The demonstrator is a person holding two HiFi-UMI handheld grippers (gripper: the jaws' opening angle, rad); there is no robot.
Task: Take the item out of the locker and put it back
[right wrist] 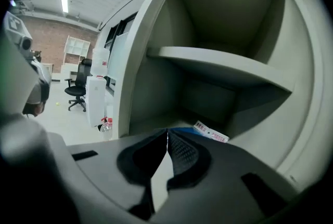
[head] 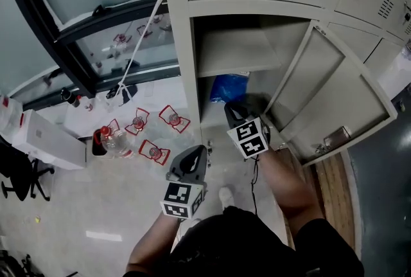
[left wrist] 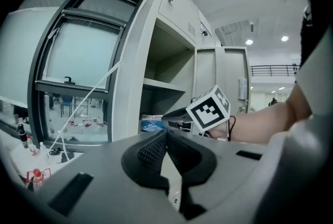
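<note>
The open locker (head: 180, 44) has its door (head: 334, 96) swung to the right. The blue packet (head: 229, 87) lies on the compartment floor beneath the shelf (head: 237, 51), towards the left wall. The right gripper (head: 232, 110) is at the opening, just near of the packet, with its jaws together and nothing between them. The left gripper (head: 195, 151) is held back to the near left, its jaws likewise together and empty. The packet appears to be a soft film bag, so it is probably light, pliable and somewhat slippery. Take hold at the near edge or seam, and close firmly.
</note>
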